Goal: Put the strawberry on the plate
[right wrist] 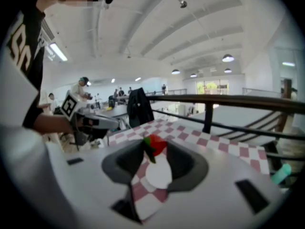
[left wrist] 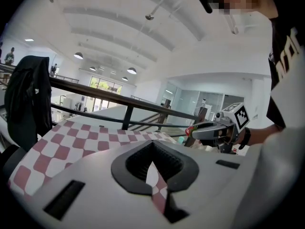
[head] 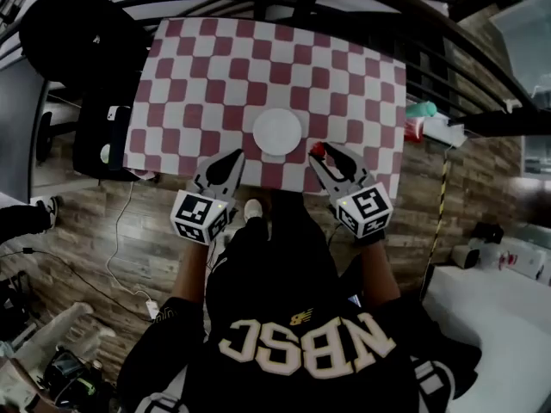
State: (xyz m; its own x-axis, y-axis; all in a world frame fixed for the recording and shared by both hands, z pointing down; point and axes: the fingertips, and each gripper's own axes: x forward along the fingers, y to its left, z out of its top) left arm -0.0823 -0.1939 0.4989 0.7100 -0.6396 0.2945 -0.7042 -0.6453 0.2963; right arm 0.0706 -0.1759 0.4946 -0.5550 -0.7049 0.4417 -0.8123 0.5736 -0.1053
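Checked surface (head: 344,67) with a white plate (head: 277,132) near its front edge.
The left gripper (head: 236,157) is at the plate's left, fingers together and empty. The right gripper (head: 318,157) is at the plate's right, fingers clamped on the strawberry (head: 317,150), just beside the rim.

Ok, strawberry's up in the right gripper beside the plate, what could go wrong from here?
1. The right gripper pinches the strawberry only at its jaw tips, so the fruit could slip out before release.
2. The strawberry hangs beside the plate, not over it. Opening now would likely drop it on the checked cloth.
3. The plate looks flat and sits close to the table's near edge, so a dropped strawberry might roll off.
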